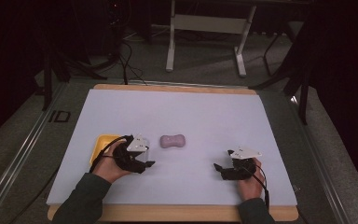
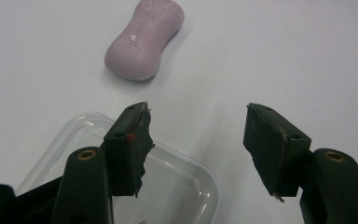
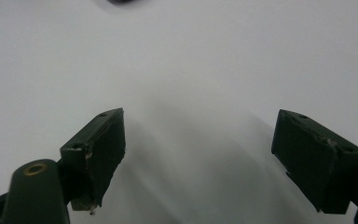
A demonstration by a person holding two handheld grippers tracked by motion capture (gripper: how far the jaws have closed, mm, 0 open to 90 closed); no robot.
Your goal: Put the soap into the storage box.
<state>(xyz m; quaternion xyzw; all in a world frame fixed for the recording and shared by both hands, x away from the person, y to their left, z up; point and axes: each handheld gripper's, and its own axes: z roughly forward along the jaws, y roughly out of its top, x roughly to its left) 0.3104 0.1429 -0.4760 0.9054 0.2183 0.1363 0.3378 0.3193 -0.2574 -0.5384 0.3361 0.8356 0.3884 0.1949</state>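
A pale pink bar of soap (image 1: 173,141) lies on the white mat (image 1: 191,112), near the middle. In the left gripper view the soap (image 2: 144,39) sits ahead and to the left of the jaws, apart from them. My left gripper (image 1: 145,164) is held just left of and nearer than the soap; its jaws (image 2: 196,140) stand wide apart with nothing between them. A clear plastic dish (image 2: 81,122) lies under its left jaw. My right gripper (image 1: 220,169) hovers low over bare mat at the right, jaws (image 3: 198,154) wide apart and empty.
A yellow dish (image 1: 103,142) sits on the mat behind the left hand. The mat covers a wooden table (image 1: 177,213). Beyond the far edge are the floor, cables and a white table frame (image 1: 205,28).
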